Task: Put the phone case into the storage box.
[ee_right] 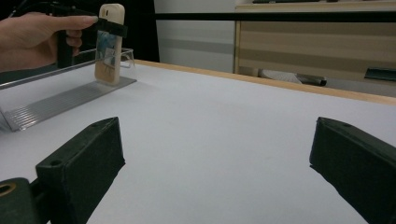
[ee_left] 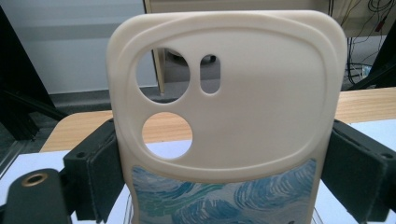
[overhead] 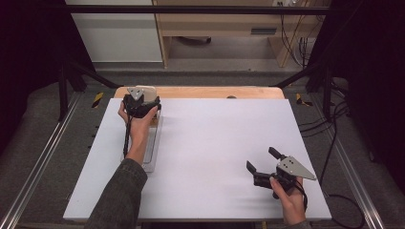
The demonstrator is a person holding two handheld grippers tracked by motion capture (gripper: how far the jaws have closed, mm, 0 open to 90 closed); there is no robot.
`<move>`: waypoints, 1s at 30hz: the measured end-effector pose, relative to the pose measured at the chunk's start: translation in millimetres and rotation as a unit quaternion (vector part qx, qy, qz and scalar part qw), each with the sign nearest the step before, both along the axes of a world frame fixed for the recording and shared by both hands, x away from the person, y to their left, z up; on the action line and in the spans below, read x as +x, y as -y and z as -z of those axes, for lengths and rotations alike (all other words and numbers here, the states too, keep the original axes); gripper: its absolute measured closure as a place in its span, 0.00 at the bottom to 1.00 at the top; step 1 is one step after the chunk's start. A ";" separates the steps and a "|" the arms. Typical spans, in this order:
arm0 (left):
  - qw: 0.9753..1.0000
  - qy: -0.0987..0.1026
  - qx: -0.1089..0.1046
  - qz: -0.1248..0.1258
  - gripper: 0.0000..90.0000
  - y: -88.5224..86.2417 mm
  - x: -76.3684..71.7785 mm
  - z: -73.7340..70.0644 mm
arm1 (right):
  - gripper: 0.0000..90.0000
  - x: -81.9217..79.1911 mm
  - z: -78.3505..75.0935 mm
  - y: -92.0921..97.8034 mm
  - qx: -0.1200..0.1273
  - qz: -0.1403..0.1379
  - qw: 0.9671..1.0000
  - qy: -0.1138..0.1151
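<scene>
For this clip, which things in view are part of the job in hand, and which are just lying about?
In the job:
- phone case, clamped upright in the left hand-held gripper
- clear ridged stand under it

Lying about:
- right hand-held gripper, open and idle over the white table
- wooden shelving behind
- cables on the floor

No readable text, label, brand or number is showing anywhere; the phone case (ee_left: 229,116) is carrying only a blue swirl print.

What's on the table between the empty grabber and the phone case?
Nothing. From the right gripper to the phone case clamped in the left gripper, the white table is bare, seen in the high view and the right gripper view.
</scene>
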State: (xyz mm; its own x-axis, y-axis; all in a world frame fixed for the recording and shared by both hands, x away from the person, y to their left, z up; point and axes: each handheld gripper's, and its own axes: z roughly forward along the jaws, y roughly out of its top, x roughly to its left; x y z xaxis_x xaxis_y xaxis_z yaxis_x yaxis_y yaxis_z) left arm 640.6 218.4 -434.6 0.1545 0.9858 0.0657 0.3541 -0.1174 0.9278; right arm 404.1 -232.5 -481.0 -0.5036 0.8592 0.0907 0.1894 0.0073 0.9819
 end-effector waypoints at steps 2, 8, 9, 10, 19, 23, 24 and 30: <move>1.000 -0.001 -0.003 0.000 0.11 -0.4 0.4 0.1 | 0.03 -0.1 0.0 -0.2 0.001 0.000 1.000 -0.001; 1.000 0.001 0.003 0.006 0.11 1.1 1.3 0.6 | 0.03 0.2 0.4 -0.6 0.002 0.000 1.000 -0.003; 1.000 0.001 0.004 0.007 0.11 1.2 1.4 0.6 | 0.03 0.3 0.4 -0.7 0.002 0.000 1.000 -0.003; 1.000 0.000 0.002 0.008 0.11 1.2 1.8 0.8 | 0.03 0.3 0.4 -0.6 0.002 0.000 1.000 -0.003; 1.000 -0.001 -0.011 0.007 0.10 -2.5 2.3 0.7 | 0.03 0.1 0.1 -0.5 0.002 0.000 1.000 -0.002; 1.000 0.000 -0.013 0.014 0.10 -1.4 2.9 1.9 | 0.03 0.0 0.1 -0.2 0.002 0.000 1.000 -0.003; 1.000 0.001 -0.015 0.014 0.10 -1.4 3.0 2.0 | 0.03 0.0 0.1 -0.2 0.002 0.000 1.000 -0.003; 1.000 0.011 -0.024 0.011 0.08 -2.0 2.6 0.4 | 0.03 0.1 0.4 -0.4 0.003 0.000 1.000 -0.004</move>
State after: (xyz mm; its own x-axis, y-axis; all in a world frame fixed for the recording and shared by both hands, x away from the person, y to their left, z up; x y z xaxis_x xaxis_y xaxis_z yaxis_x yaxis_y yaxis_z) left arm 643.2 220.3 -435.1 0.1743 0.9844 0.0222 0.3316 -0.0799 0.9400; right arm 404.2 -232.1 -481.5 -0.5025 0.8589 0.0995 0.1979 0.0022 0.9802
